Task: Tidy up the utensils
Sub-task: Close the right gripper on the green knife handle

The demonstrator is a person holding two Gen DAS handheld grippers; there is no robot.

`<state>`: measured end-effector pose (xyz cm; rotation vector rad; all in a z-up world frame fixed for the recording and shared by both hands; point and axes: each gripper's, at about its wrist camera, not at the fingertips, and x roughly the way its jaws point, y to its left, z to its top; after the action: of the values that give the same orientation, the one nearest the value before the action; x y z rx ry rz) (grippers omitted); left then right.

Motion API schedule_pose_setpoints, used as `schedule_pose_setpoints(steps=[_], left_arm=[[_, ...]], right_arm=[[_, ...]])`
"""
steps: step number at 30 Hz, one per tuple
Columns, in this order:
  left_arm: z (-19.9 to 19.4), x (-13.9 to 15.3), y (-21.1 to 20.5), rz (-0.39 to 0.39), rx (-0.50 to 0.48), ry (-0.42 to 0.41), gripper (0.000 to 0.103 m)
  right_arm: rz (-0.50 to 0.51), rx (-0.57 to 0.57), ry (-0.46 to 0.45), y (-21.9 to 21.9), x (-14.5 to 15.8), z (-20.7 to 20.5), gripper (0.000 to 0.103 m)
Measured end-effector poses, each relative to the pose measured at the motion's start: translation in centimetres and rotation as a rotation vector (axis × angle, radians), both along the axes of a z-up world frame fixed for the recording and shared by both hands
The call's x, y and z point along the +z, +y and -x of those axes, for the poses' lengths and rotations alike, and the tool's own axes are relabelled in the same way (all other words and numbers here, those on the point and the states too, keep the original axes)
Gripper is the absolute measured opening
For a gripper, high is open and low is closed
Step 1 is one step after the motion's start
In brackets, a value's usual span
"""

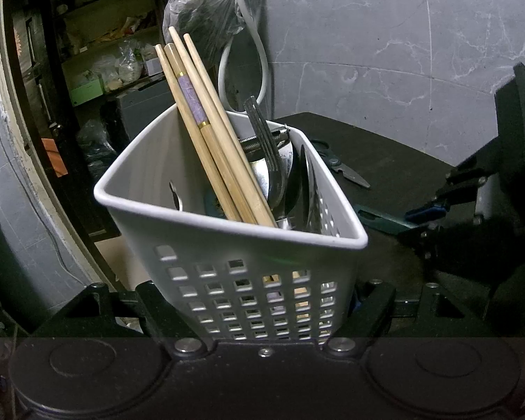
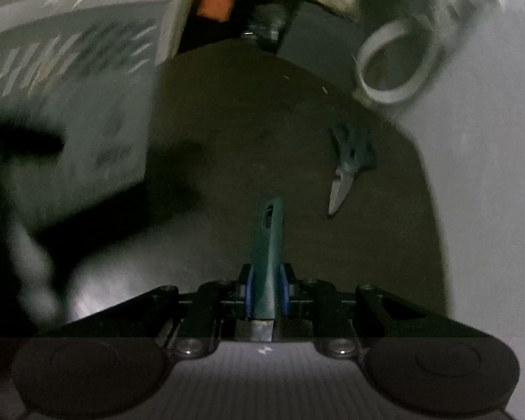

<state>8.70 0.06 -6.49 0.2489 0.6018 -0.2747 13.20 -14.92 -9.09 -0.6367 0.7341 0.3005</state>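
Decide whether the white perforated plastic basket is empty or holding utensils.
Holding utensils. The white perforated plastic basket contains wooden chopsticks, a dark metal fork and a spoon.

Grey marble-veined wall [image 1: 385,35], dark desk [image 1: 395,161] against it, cluttered dark wooden shelves [image 1: 98,45] at left, looped white hose [image 1: 259,56], dim light.
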Motion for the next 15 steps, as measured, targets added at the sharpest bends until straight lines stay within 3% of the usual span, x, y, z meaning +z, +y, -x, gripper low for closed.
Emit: schedule_pose_setpoints(steps=[4, 6, 9, 13, 15], left_arm=[[0.0, 0.0, 0.0, 0.0, 0.0, 0.0, 0.08], [0.0, 0.0, 0.0, 0.0, -0.001, 0.0, 0.08], [0.0, 0.0, 0.0, 0.0, 0.0, 0.0, 0.08], [0.0, 0.0, -0.1, 0.0, -0.002, -0.001, 0.08], [0.0, 0.0, -0.1, 0.001, -0.002, -0.001, 0.08]], right_arm=[[0.184, 0.097, -0.072, 2.0, -1.1, 1.8, 0.017], [0.205, 0.119, -0.076, 2.5, -1.3, 2.3, 0.018], [0.102, 0.085, -0.025, 1.9, -0.5, 1.5, 0.021], [-0.121, 0.066, 0.107, -0.9, 1.0, -0.6, 0.023], [-0.24, 0.064, 0.204, -2.7, 1.7, -2.0, 0.043]])
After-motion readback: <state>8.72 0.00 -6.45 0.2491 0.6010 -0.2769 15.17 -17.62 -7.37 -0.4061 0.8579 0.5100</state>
